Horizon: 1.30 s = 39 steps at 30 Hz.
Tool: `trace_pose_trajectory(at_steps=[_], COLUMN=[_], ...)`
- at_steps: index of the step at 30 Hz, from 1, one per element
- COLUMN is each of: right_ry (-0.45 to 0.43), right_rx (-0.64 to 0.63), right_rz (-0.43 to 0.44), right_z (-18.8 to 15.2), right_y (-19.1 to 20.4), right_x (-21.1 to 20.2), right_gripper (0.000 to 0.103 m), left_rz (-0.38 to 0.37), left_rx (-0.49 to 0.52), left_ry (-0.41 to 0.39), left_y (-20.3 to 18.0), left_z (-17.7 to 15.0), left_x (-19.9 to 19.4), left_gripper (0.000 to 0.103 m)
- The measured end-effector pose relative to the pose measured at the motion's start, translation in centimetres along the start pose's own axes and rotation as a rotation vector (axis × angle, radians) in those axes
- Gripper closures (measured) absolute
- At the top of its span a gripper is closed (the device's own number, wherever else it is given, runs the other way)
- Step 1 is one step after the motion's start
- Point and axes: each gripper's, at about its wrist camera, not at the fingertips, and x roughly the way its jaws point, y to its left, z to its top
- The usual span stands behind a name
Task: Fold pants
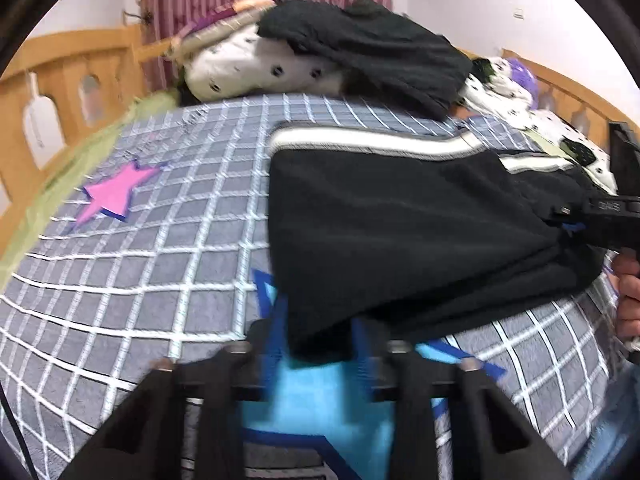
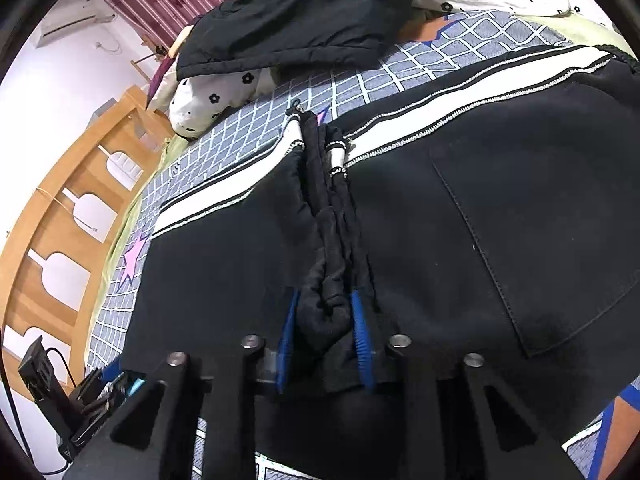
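In the left wrist view, we see our left gripper [image 1: 320, 348] clenched on a corner of the black pants [image 1: 420, 240], the blue pads [image 1: 276, 344] pinching the fabric's near edge. The pants lie on the checked bedspread [image 1: 140, 272], to the right of the pink star [image 1: 114, 196] printed on it and over part of a blue star [image 1: 320, 404]. A white side stripe [image 1: 360, 140] runs along the pants' far edge. At the right edge of the pants the right gripper's body and a hand [image 1: 628, 296] show. The cloth looks like soft, matte fleece; the bedspread is flat woven cotton with a white grid.

In the right wrist view, our right gripper [image 2: 326, 344] grasps a bunched ridge of the pants [image 2: 480, 220], gathered into thick vertical folds between the ribbed blue pads [image 2: 362, 344]. A stitched patch pocket [image 2: 540, 248] sits to the right of that ridge, the pink star [image 2: 136, 252] well to its left.

We judge both grips should hold all layers evenly, and we should lift together, keeping the stripe edges aligned so the fold lands flat without dragging the bedspread.
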Motion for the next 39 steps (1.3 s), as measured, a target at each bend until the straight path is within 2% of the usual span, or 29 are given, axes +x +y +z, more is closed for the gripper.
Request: trace_pose_trajectory(at_steps=[1, 4, 6, 8, 10, 12, 15, 17, 18, 20, 22, 24, 25, 29, 32, 33, 34, 36, 37, 38, 39], right_ry=[-0.008, -0.051, -0.06, -0.037, 0.015, 0.02, -0.023, -0.078, -0.077, -0.03, 0.033, 0.012, 0.007, -0.11, -0.13, -0.118, -0.105, -0.034, -0.021, -0.053, -0.055], right_rx=[-0.002, 0.002, -0.008, -0.025, -0.028, -0.021, -0.023, -0.033, -0.039, -0.036, -0.066, -0.098, -0.126, -0.243, -0.283, -0.298, -0.314, -0.322, -0.308, -0.288, -0.285], right_rz=[0.01, 0.088, 0.124, 0.086, 0.007, 0.002, 0.031, 0.029, 0.02, -0.011, -0.066, -0.07, -0.067, -0.073, -0.101, -0.125, -0.169, -0.312, -0.313, -0.288, -0.277], right_z=[0.0, -0.2, -0.8, -1.8, -2.8, -2.9, -2.5, -2.4, -2.4, -2.6, -3.1, -3.1, -3.0, -2.3, -1.5, -1.5, -1.6, -2.7, -3.2, -3.7, -3.7], right_y=[0.1, 0.4, 0.9, 1.3, 1.2, 0.7, 0.7, 0.8, 0.9, 0.7, 0.7, 1.2, 1.6, 3.6, 4.9, 5.1, 5.4, 4.9, 4.4, 4.0, 3.9], right_x=[-0.3, -2.6, -3.5, -3.1, -1.4, -1.2, -2.8, -3.7, -3.6, -2.5, -1.3, -2.1, -2.7, -5.0, -3.8, -3.1, -2.2, 0.2, 0.6, 0.1, -0.3], right_gripper=[0.082, 0.084, 0.084, 0.084, 0.083, 0.082, 0.08, 0.08, 0.08, 0.083, 0.084, 0.083, 0.083, 0.082, 0.082, 0.082, 0.082, 0.083, 0.083, 0.083, 0.083], left_rz=[-0.015, -0.032, -0.034, -0.044, -0.075, -0.082, -0.08, -0.087, -0.084, -0.06, -0.071, -0.14, -0.151, -0.183, -0.154, -0.156, -0.147, -0.124, -0.113, -0.111, -0.117], left_rx=[-0.026, -0.081, -0.08, -0.086, -0.108, -0.118, -0.099, -0.07, -0.058, -0.03, -0.027, -0.058, -0.075, -0.138, -0.121, -0.11, -0.098, -0.064, -0.055, -0.053, -0.061], left_ry=[-0.021, -0.045, -0.012, 0.035, 0.072, 0.084, 0.062, 0.09, 0.105, 0.119, 0.128, 0.112, 0.1, 0.054, 0.042, 0.046, 0.058, 0.112, 0.137, 0.154, 0.136], left_y=[0.5, 2.0, 2.6, 3.2, 3.6, 3.9, 3.5, 2.8, 2.4, 1.8, 2.0, 2.6, 2.9, 3.7, 2.6, 2.2, 1.7, 0.7, 0.4, 0.2, 0.1], left_z=[0.1, -0.1, -0.5, -1.1, -1.5, -1.5, -1.0, -0.8, -0.9, -1.5, -1.7, -1.6, -1.5, 0.4, 3.0, 3.5, 3.8, 3.3, 2.5, 1.4, 0.7], left_x=[-0.5, -1.9, -1.5, -0.4, 0.0, -0.4, -0.7, 0.1, 0.5, 1.0, 0.6, -0.8, -1.4, -3.0, -1.9, -1.3, -0.6, 1.4, 2.2, 2.9, 2.8], left_gripper=[0.089, 0.092, 0.092, 0.092, 0.092, 0.092, 0.09, 0.083, 0.082, 0.081, 0.082, 0.082, 0.082, 0.082, 0.081, 0.076, 0.075, 0.075, 0.075, 0.075, 0.075])
